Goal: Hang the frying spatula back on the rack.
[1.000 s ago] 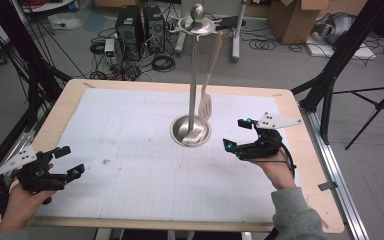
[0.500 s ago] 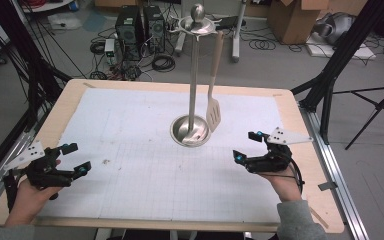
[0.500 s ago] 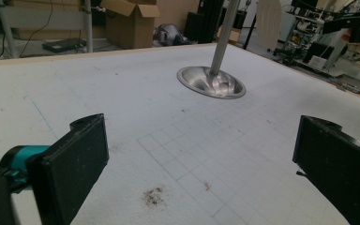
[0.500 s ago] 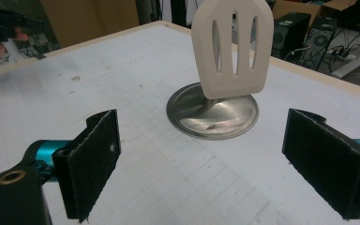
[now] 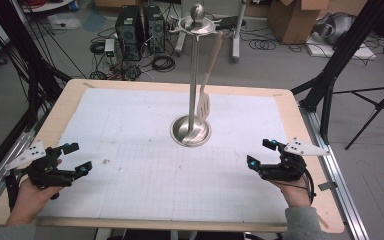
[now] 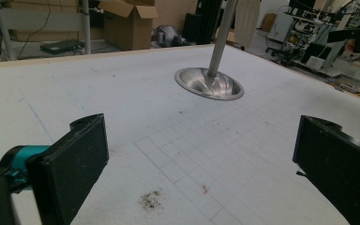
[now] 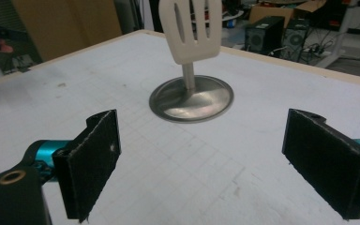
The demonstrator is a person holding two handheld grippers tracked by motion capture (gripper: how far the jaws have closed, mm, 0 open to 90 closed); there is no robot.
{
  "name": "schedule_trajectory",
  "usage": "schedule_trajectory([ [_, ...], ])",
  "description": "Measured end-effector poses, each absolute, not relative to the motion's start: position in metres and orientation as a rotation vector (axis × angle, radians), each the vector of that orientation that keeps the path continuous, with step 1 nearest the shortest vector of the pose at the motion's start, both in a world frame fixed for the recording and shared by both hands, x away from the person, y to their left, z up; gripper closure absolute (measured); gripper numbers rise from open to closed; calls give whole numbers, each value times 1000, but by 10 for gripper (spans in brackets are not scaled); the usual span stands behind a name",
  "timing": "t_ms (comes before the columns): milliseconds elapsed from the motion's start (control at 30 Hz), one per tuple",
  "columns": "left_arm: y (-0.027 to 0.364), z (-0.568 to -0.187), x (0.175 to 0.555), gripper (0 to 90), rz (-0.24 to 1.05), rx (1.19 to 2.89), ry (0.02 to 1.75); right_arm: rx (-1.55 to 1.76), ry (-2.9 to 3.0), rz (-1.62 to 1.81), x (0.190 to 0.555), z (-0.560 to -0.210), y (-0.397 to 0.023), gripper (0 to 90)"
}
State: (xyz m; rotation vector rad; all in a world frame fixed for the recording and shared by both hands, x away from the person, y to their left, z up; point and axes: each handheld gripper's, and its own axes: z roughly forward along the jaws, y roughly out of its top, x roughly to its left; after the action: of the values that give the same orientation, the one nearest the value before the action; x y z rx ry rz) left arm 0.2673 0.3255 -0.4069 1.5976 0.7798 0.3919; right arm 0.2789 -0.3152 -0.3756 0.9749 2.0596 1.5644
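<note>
A: Steel stand (image 5: 194, 75), dish-shaped base (image 5: 190, 132) on the white mat (image 5: 130, 150); a cream slotted spatula (image 5: 204, 105) hangs from its top ring, blade just above the base. Where are the grippers?

B: Right gripper (image 5: 262, 152) sits near the table's right edge, well apart from the spatula, jaws spread wide and holding nothing. Left gripper (image 5: 75, 157) rests at the near left corner, equally wide open and empty.

A: What has changed?

B: A second ago the right gripper was just beside the base, close to the blade; it has since drawn back toward the person. The spatula has also shifted slightly on its hook, possibly swinging, though the high view is too coarse to be sure.

A: Meaning?

B: The hanging step appears complete: the spatula is on the stand, released, and both hands are back at rest positions. In the right gripper view the blade (image 7: 191, 28) hangs free before the post.
</note>
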Motion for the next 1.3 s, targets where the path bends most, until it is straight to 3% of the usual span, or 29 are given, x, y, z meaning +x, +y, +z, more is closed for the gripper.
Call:
schedule_trajectory([
  [1300,328,-407,262,41,406,1578,797,1089,1940,1570,248,-402,-372,109],
])
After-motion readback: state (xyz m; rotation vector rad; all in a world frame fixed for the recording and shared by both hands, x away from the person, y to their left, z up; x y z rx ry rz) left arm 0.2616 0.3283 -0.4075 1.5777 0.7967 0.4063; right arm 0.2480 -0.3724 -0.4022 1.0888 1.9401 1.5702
